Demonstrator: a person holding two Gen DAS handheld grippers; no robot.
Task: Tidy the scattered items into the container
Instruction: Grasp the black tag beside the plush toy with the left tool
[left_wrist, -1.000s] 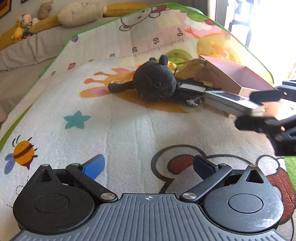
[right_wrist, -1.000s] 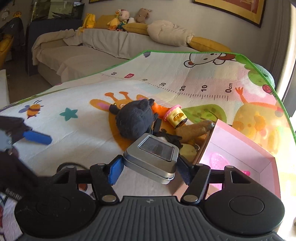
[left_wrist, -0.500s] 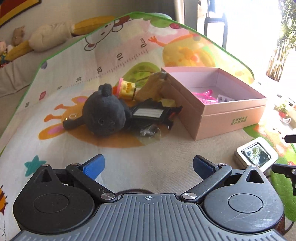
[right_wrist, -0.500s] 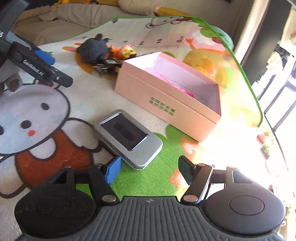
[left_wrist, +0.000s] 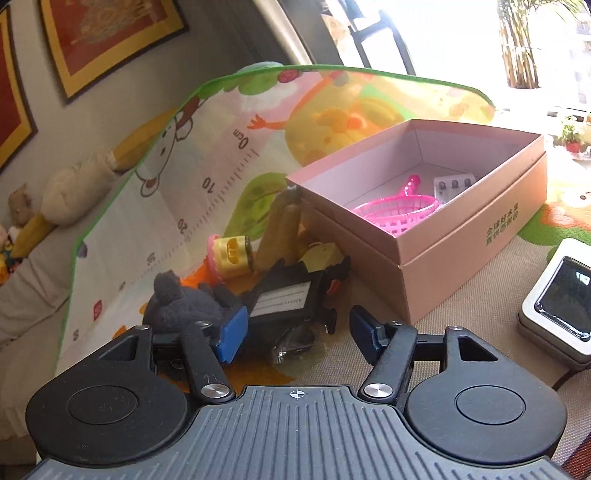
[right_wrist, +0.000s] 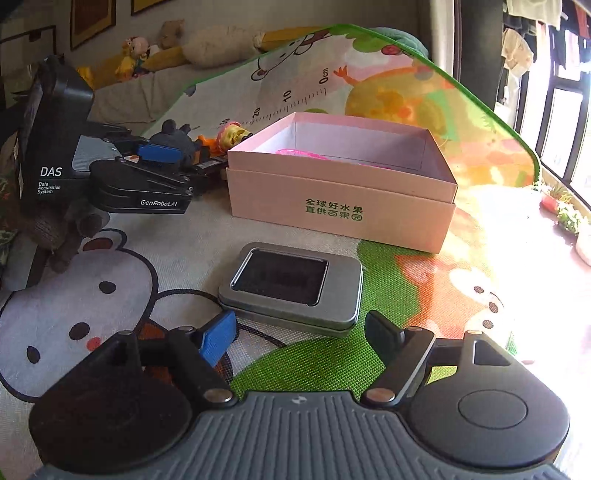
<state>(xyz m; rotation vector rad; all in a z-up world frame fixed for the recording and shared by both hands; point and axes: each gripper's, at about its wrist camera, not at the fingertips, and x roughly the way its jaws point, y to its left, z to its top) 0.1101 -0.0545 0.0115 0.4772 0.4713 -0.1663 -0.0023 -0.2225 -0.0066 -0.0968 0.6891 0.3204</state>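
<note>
An open pink box (left_wrist: 458, 236) stands on the play mat and holds a pink toy net (left_wrist: 397, 212) and a blister pack (left_wrist: 452, 186). Left of it lies a pile: a dark plush toy (left_wrist: 181, 304), a black tag holder (left_wrist: 286, 301), a yellow-pink toy (left_wrist: 231, 254) and a tan plush piece (left_wrist: 284, 225). My left gripper (left_wrist: 295, 330) is open and empty, low just before the pile; it also shows in the right wrist view (right_wrist: 147, 173). My right gripper (right_wrist: 303, 336) is open and empty, just behind a silver tin (right_wrist: 291, 288) lying flat on the mat, also in the left wrist view (left_wrist: 557, 302).
The pink box (right_wrist: 341, 184) sits beyond the tin. A sofa with stuffed toys (right_wrist: 147, 62) lies behind the mat. A window with plants (right_wrist: 561, 199) is on the right.
The right gripper carried the tin away from the pile, set it on the mat before the box and let go. The left gripper moved in close to the pile.
</note>
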